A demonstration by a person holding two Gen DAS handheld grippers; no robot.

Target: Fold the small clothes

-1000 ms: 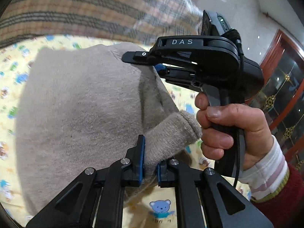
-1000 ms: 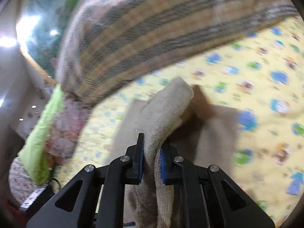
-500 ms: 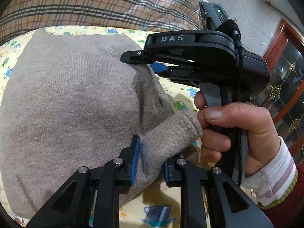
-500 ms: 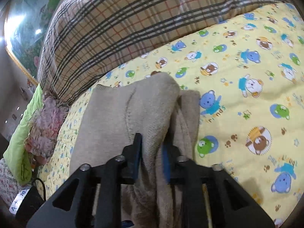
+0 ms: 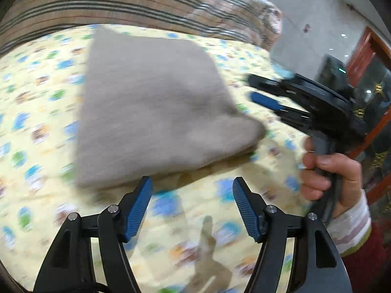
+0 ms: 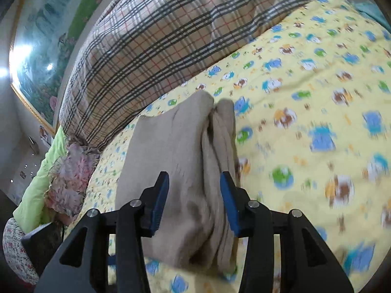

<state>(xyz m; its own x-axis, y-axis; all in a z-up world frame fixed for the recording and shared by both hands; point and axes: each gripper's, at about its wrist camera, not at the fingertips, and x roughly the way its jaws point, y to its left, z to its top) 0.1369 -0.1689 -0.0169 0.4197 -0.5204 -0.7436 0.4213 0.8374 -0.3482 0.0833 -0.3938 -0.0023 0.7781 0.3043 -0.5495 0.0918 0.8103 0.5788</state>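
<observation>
A beige knitted garment lies folded flat on the yellow cartoon-print sheet. My left gripper is open and empty, just in front of the garment's near edge. My right gripper shows in the left wrist view at the garment's right side, open and clear of the cloth. In the right wrist view the right gripper is open with the folded garment lying between and beyond its fingers, not gripped.
A plaid quilt is heaped along the far side of the bed. A green and floral bundle lies at the left. A wooden glass-door cabinet stands to the right, past the bed's edge.
Both grippers have opened and let go of the beige garment. They have drawn back from it, and the garment now lies folded flat on the sheet.
</observation>
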